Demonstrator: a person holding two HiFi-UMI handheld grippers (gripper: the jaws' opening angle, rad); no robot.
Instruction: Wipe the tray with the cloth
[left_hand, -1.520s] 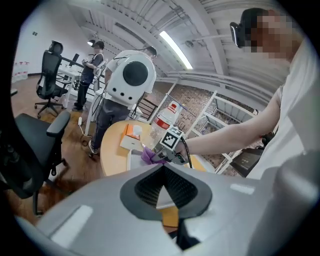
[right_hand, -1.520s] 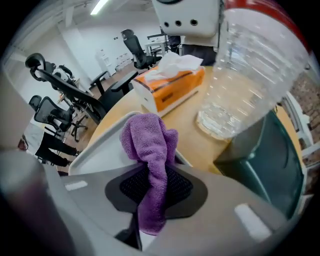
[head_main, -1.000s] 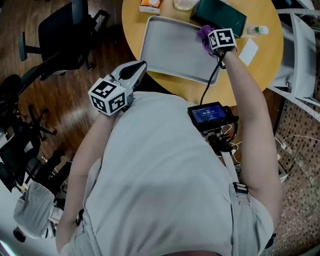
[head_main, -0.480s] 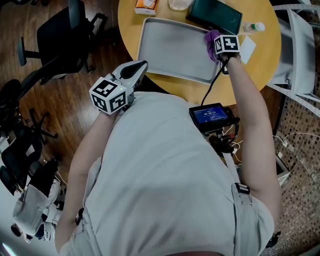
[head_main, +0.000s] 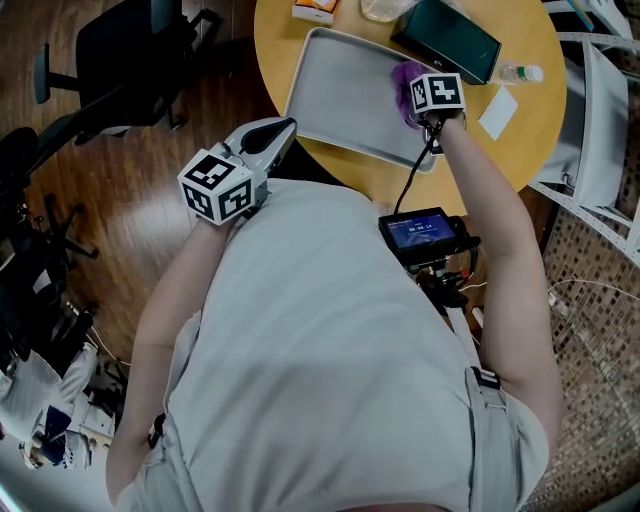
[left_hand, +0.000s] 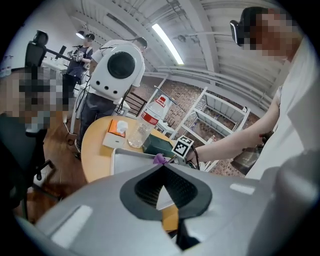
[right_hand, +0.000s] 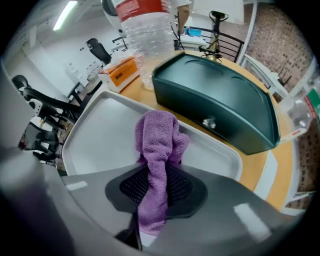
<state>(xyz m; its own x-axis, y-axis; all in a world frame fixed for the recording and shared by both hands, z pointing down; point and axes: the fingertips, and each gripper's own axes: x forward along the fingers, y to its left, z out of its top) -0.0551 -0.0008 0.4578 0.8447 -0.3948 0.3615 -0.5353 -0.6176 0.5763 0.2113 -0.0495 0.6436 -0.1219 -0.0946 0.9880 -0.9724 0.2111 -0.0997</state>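
Note:
A grey tray (head_main: 335, 90) lies on the round yellow table (head_main: 470, 150). My right gripper (head_main: 414, 88) is shut on a purple cloth (head_main: 403, 76) and holds it down at the tray's right end. In the right gripper view the cloth (right_hand: 157, 142) hangs bunched between the fingers (right_hand: 187, 187) of the right gripper (right_hand: 156, 172), over the tray floor (right_hand: 100, 132). My left gripper (head_main: 278, 132) stays off the table by my chest, shut and empty. In the left gripper view its jaws (left_hand: 161, 167) meet at the tip, with the tray (left_hand: 130, 159) beyond.
A dark green box (head_main: 450, 38) lies just past the tray's far right corner, with a clear bottle (right_hand: 145, 45) and an orange box (right_hand: 120, 71) beside it. A white card (head_main: 497, 112) and a small bottle (head_main: 520, 72) sit to the right. Office chairs (head_main: 120, 55) stand on the floor at left.
My right gripper has slid the cloth a little along the tray's right end, from the far corner toward me. The left gripper has stayed where it was.

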